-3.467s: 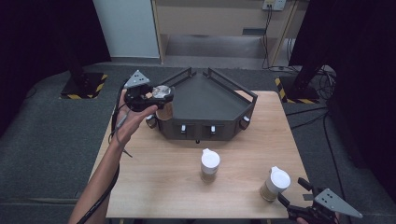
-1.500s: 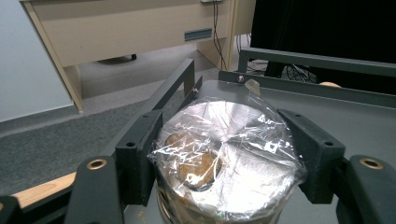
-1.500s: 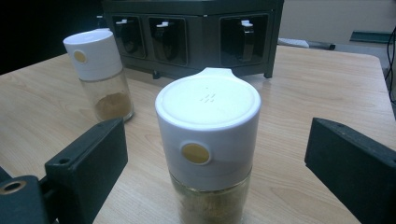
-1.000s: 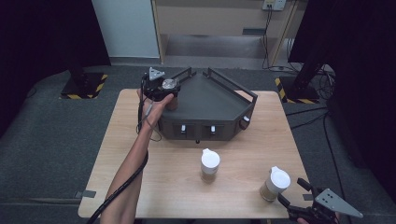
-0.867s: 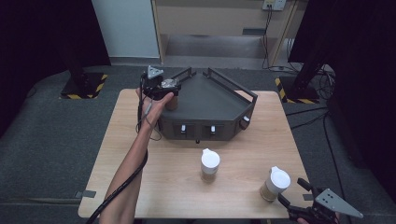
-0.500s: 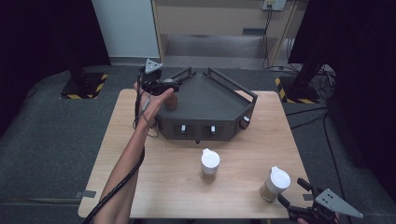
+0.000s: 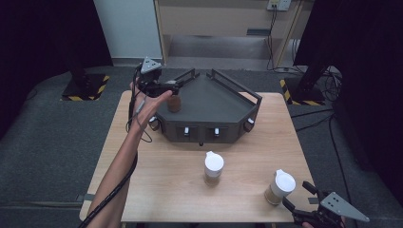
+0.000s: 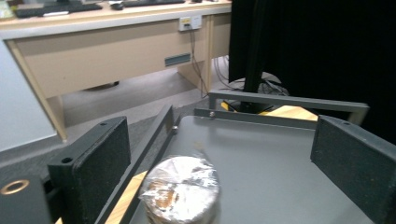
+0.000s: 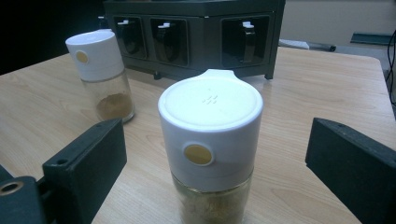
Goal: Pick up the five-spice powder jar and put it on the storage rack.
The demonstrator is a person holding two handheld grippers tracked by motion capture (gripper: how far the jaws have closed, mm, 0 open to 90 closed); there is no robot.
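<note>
The left gripper (image 7: 177,86) hangs above the near left corner of the dark rack (image 7: 223,102), whose flat top is edged with low rails. Its jaws have just been opening and now stand wide apart. In the left gripper view the foil-topped jar (image 8: 181,195) stands between the two black jaws but lower than them, closer to the left jaw than to the right, and neither pad touches it; it rests upright on the rack's grey top, just inside the rail that runs along that edge. In the high view the same jar (image 7: 174,102) sits directly beneath the gripper's tips, with the person's left hand (image 7: 148,102) beside it.

The right gripper (image 7: 298,202) rests low at the near right corner of the desk (image 7: 157,180), jaws spread wide. In the right gripper view a white-capped shaker (image 9: 210,149) with brownish powder stands upright on the desk, centred between the jaws, with clear space on either side, so nothing is gripped. In the high view this shaker (image 7: 279,186) stands just ahead of the gripper's tips. A second white-capped shaker (image 7: 213,168) stands farther off to the left of that gripper, well apart from the first, between it and the rack's front face with its row of small openings.
</note>
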